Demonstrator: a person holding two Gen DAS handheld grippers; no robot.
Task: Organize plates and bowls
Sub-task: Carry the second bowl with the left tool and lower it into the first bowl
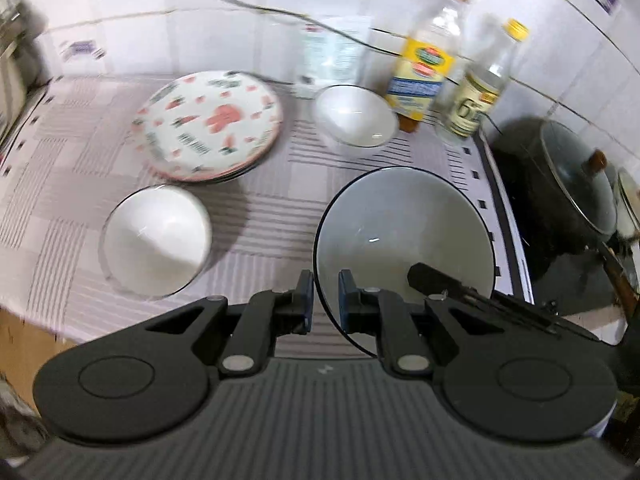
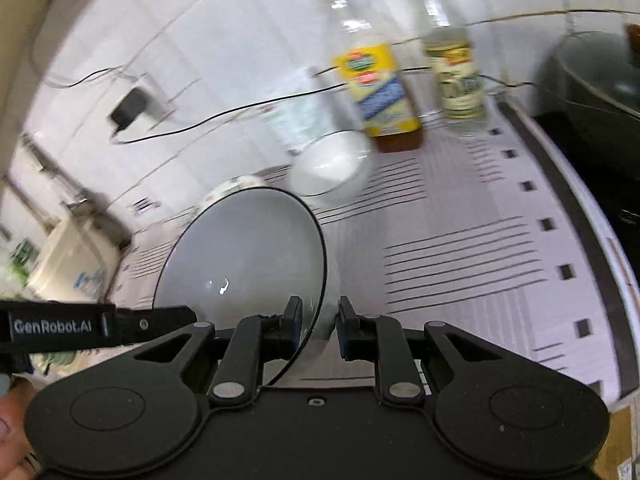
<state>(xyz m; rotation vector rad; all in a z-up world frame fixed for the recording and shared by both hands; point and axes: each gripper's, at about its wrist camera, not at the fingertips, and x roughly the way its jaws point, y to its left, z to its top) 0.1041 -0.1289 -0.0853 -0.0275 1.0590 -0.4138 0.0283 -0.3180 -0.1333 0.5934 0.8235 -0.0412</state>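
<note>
Behind the held bowl: bottles, pot.

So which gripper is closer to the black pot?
Right. The right gripper grips the large bowl on the side facing the black pot; the left gripper grips its opposite rim.

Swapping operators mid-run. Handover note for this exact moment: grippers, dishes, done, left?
Left gripper: shut on the near rim of the large bowl.
Right gripper: shut on the same bowl's rim from the other side; the bowl hangs tilted between both.
On the tablecloth: stack of patterned plates, one small white bowl in front of it, another by the bottles.
Done: plates look stacked.
Left: set the large bowl down; the small bowls are still apart, probably to be nested.
</note>
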